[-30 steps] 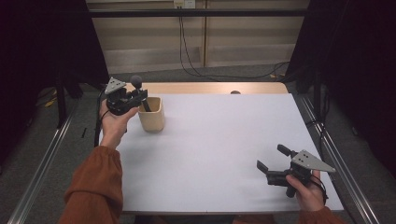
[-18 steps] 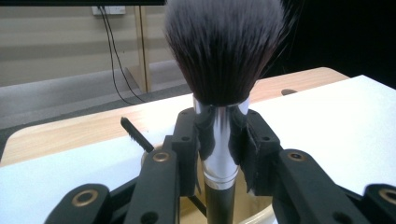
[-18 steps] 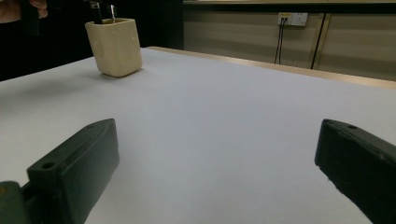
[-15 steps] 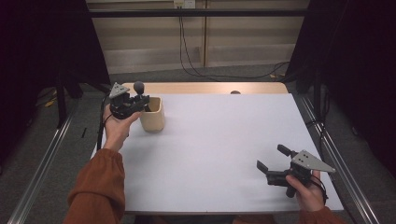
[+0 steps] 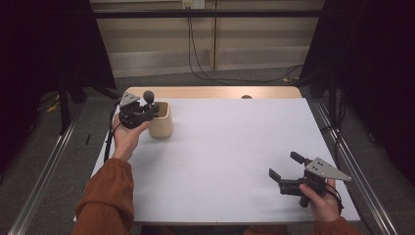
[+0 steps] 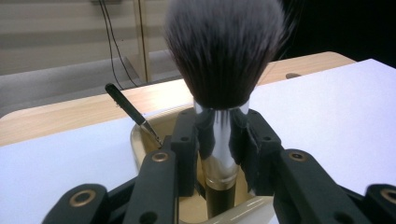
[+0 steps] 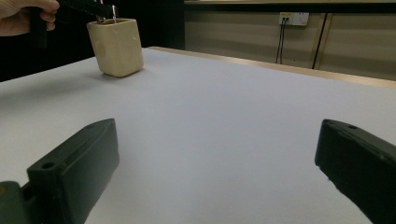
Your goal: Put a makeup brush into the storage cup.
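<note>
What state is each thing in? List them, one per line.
left gripper: shut on the brush's metal ferrule.
brush: upright, bristles up, handle down in the cup.
cup: upright on the table, holding a thin dark stick too.
right gripper: open, nothing between its jaws.

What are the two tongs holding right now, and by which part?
The left tongs hold a makeup brush by its silver ferrule, bristles up, over the beige cup. The right tongs hold nothing.
</note>
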`<move>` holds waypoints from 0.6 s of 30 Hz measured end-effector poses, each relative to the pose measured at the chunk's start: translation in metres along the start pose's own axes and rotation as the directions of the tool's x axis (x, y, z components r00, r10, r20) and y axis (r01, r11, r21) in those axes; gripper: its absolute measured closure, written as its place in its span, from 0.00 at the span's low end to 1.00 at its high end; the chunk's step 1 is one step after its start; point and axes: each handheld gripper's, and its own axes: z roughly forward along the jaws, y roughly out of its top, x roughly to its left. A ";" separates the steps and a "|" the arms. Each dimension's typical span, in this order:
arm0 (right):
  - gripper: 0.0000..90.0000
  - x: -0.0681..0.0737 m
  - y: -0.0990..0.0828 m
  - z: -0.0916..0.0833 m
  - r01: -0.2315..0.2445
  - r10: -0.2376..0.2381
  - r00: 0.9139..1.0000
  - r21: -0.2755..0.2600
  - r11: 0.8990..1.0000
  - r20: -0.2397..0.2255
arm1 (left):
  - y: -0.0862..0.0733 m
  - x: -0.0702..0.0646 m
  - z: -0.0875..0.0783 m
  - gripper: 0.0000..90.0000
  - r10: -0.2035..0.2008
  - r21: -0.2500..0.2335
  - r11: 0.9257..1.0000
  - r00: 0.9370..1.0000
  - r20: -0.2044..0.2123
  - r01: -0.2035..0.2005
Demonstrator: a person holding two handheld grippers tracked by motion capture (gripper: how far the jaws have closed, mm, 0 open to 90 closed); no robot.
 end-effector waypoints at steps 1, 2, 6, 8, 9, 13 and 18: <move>0.00 0.000 0.000 0.000 0.001 -0.001 1.000 0.000 1.000 0.000 | 0.000 0.000 0.000 0.76 0.001 0.004 1.000 1.000 -0.007 -0.001; 0.00 0.000 0.000 0.000 0.001 -0.001 1.000 0.001 1.000 0.000 | -0.001 0.000 0.001 0.75 0.006 0.013 1.000 1.000 -0.013 -0.006; 0.00 0.000 0.000 0.000 0.000 0.000 1.000 -0.001 1.000 0.002 | -0.005 0.000 0.002 0.73 -0.007 0.015 1.000 1.000 -0.010 0.008; 0.00 0.000 0.000 0.000 -0.002 0.002 1.000 -0.002 1.000 0.001 | -0.005 0.000 0.001 0.70 -0.008 0.015 1.000 1.000 -0.018 0.009; 0.00 0.000 0.000 0.000 -0.001 0.001 1.000 -0.002 1.000 0.001 | -0.005 0.000 0.000 0.68 -0.008 0.010 1.000 1.000 -0.021 0.008; 0.00 0.000 0.000 0.000 -0.002 0.002 1.000 0.000 1.000 0.002 | -0.003 -0.003 -0.003 0.59 0.010 -0.012 1.000 0.999 -0.049 -0.010; 0.00 -0.001 -0.001 -0.001 -0.010 0.010 1.000 -0.005 1.000 0.004 | -0.007 0.001 -0.006 0.48 0.003 -0.023 1.000 0.997 -0.072 -0.004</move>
